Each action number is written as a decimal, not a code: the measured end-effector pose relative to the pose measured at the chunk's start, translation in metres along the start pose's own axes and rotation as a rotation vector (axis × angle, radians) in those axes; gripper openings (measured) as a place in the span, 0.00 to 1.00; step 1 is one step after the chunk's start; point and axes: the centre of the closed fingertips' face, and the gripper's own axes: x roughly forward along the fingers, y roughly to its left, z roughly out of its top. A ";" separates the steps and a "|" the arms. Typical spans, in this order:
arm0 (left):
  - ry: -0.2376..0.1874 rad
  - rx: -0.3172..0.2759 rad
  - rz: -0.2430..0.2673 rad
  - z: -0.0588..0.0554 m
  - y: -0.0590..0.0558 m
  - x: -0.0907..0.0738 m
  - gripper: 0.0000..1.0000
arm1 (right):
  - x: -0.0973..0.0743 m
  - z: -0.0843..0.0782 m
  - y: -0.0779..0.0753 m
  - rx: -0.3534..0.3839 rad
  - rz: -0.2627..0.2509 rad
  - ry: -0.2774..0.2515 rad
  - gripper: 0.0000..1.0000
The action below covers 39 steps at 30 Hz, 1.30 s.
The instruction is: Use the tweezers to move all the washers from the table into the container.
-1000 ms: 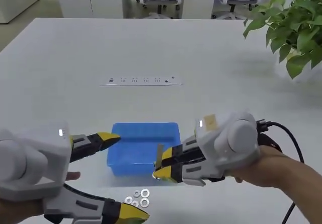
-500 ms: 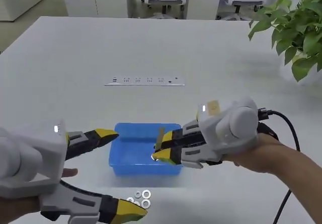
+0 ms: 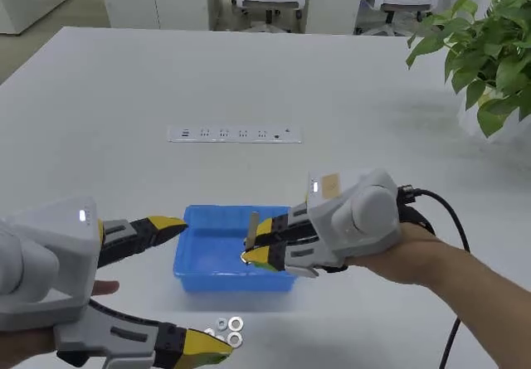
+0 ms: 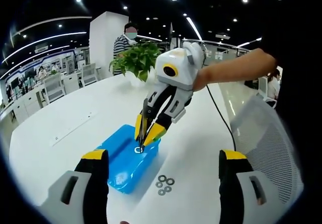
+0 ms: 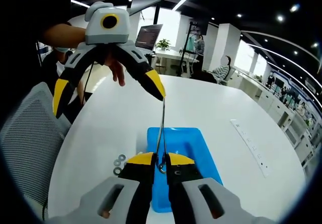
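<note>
Washer (image 4: 138, 150), I think, above the container (image 3: 199, 220).
Your right gripper (image 3: 259, 249) pinches the tweezers (image 3: 251, 235), left gripper (image 3: 199, 286) jaws apart; let go low inside.

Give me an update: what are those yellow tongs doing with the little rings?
Right tongs shut on tweezers, a washer at the tips, above blue container. Left tongs open. Few washers on table by container. Nothing in the way.

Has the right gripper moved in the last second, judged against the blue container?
Yes. The right gripper, shut on the tweezers, has moved from the front wall of the blue container to above its inside, away from the person.
</note>
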 end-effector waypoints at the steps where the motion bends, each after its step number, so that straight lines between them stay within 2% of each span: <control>1: -0.003 0.001 0.000 0.001 0.001 0.000 0.96 | 0.001 0.000 -0.001 0.001 0.000 -0.001 0.10; 4: -0.010 0.011 0.004 0.002 0.003 0.002 0.92 | 0.004 -0.004 -0.003 0.005 0.001 0.010 0.10; 9: -0.017 0.034 0.006 0.006 0.011 0.005 0.78 | 0.010 -0.011 -0.006 0.015 0.003 0.020 0.10; 16: -0.042 0.078 0.020 0.018 0.027 0.015 0.48 | 0.016 -0.018 -0.009 0.051 0.010 0.017 0.10; 19: -0.038 0.108 0.032 0.021 0.037 0.024 0.33 | 0.020 -0.021 -0.010 0.058 0.014 0.016 0.10; 21: -0.025 0.140 0.031 0.021 0.044 0.031 0.27 | 0.023 -0.020 -0.010 0.058 0.022 0.013 0.10; 23: 0.009 0.190 0.025 0.018 0.050 0.038 0.24 | 0.026 -0.021 -0.010 0.049 0.033 0.017 0.10; 26: 0.018 0.205 0.005 0.019 0.054 0.047 0.22 | 0.028 -0.023 -0.010 0.036 0.043 0.023 0.10; 28: 0.036 0.214 -0.033 0.015 0.052 0.052 0.17 | 0.029 -0.024 -0.010 0.030 0.051 0.024 0.10; 31: 0.074 0.242 -0.063 0.009 0.050 0.058 0.14 | 0.032 -0.026 -0.011 0.029 0.060 0.027 0.10; 39: 0.081 0.257 -0.070 0.009 0.056 0.059 0.14 | 0.037 -0.033 -0.011 0.024 0.082 0.042 0.10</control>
